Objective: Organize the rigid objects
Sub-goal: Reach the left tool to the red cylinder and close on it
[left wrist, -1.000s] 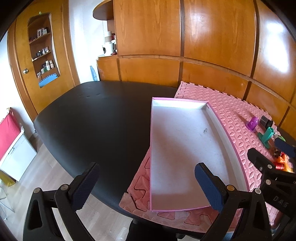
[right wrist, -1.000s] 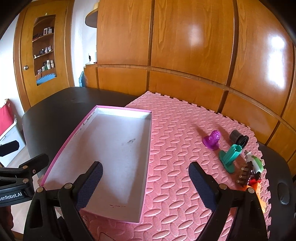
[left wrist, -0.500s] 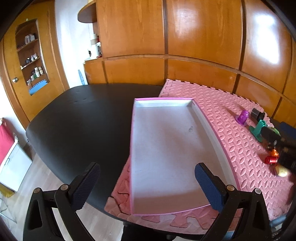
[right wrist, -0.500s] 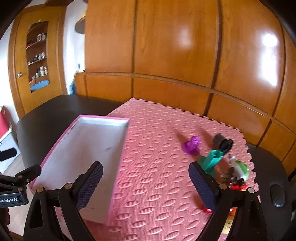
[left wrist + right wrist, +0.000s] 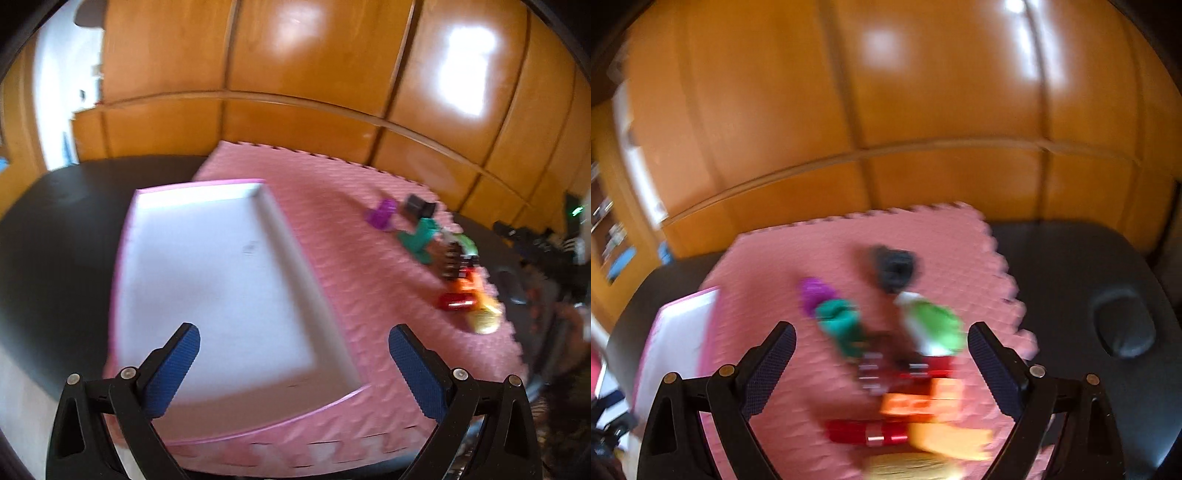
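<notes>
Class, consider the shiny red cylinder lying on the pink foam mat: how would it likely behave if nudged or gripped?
The shiny red cylinder lies on its side, so a nudge would probably roll it. Its glossy surface suggests it might slip in the jaws. The dimpled pink foam mat may slow it.

1. Glossy orange-brown wooden wall panels (image 5: 314, 74) fill the background, with bright light patches reflected on them.
2. A dark black worktop (image 5: 1071, 266) stands before them.
3. A white wall strip (image 5: 55, 110) shows at left.

Left gripper (image 5: 294, 363) wide open, blue-padded fingers (image 5: 173, 367) spread, holding nothing. Right gripper (image 5: 881, 362) likewise wide open and empty, fingers (image 5: 993, 365) angled forward and down.
</notes>
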Demonstrator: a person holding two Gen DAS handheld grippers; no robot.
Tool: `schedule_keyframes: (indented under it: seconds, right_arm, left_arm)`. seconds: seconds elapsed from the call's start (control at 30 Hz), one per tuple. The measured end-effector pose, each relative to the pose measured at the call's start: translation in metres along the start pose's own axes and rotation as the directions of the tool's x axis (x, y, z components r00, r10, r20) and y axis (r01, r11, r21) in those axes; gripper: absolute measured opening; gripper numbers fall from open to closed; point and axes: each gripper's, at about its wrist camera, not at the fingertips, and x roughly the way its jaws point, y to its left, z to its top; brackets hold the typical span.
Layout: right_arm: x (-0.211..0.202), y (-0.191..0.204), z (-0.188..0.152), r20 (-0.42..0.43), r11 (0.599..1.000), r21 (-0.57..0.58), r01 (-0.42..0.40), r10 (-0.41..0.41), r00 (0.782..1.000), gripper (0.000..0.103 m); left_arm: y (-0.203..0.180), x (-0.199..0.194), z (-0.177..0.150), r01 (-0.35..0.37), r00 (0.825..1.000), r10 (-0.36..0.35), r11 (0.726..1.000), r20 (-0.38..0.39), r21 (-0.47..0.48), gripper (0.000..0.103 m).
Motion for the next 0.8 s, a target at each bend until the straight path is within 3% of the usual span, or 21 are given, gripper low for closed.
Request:
schedule_keyframes:
  seconds: [0.2,0.4,0.53,0.8]
  right_arm:
    - [0.011,-0.059,-0.004,-0.033,0.969,0.245,-0.021,0.030,0.999,0.096]
    - [0.008,-0.071,-0.005,-0.034,0.949,0.315,-0.032,0.046,0.998,0.096]
    - [0.007,-0.072,-0.004,-0.036,0.944,0.327,-0.033,0.047,0.998,0.096]
    - [0.008,-0.074,-0.004,-0.043,0.941,0.335,-0.040,0.057,0.997,0.096]
  left_arm:
    - [-0.034,0.019,0.018,0.038,0.999,-0.036,0.996,-0.025,0.079,0.103]
    - [-0.080,0.061,0.019,0.078,0.988,-0.048,0.977,-0.149,0.201,0.103]
    - [-0.113,0.077,0.019,0.084,0.985,-0.041,0.960,-0.165,0.266,0.103]
    - [-0.173,0.109,0.023,0.220,0.961,-0.131,0.893,-0.242,0.392,0.100]
